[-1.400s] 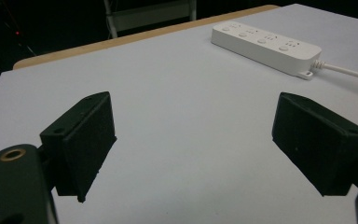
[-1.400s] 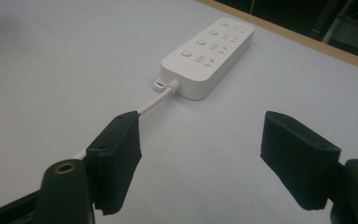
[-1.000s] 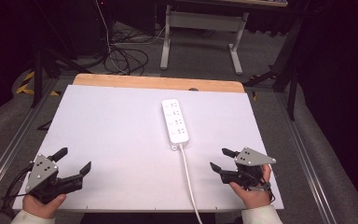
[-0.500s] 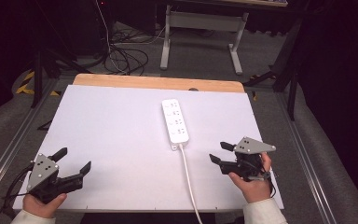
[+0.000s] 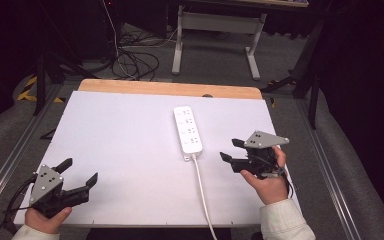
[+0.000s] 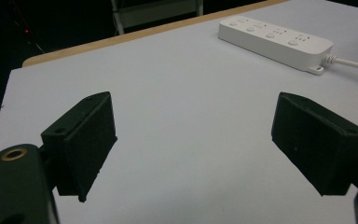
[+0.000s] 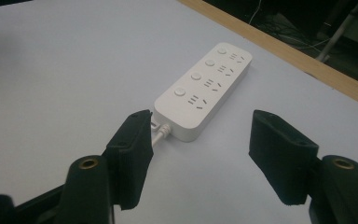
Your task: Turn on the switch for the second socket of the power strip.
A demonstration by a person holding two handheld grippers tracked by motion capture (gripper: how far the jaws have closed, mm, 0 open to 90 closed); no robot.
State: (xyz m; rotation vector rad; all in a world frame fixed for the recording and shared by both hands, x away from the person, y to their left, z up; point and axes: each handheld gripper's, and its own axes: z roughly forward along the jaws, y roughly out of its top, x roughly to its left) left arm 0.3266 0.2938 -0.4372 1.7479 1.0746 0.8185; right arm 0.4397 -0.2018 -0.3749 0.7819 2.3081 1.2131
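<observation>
**Both grippers open and empty, power strip untouched at mid-table**

Saw the right gripper [image 5: 231, 149] at about four o'clock on the white table [image 5: 125, 135], held in a hand above the surface and aimed toward the power strip [image 5: 189, 129]. Jaws parted, roughly half spread, having just been closing a little; nothing between them but bare tabletop. In the right gripper view, right gripper [image 7: 200, 154] looked straight at the near end of the power strip [image 7: 206, 91], with the cord's root beside the left jaw's tip; probably no contact there, though overlap in that view left it hard to judge. From above, a clear gap between jaw tips and strip.

Found the left gripper [image 5: 78, 172] at about eight o'clock, close to the near edge, jaws spread wide and released, gripping nothing. In the left gripper view, left gripper [image 6: 193, 140] framed only empty table, with the power strip [image 6: 275, 39] well apart toward one o'clock.

Noted the strip lying flat, just right of the table's centre, long axis running roughly from twelve to six o'clock. White, oblong, rounded corners; four round buttons in a row, each beside its socket. White cord [image 5: 203, 192] left the near end and ran toward six o'clock, off the table's near edge.
</observation>
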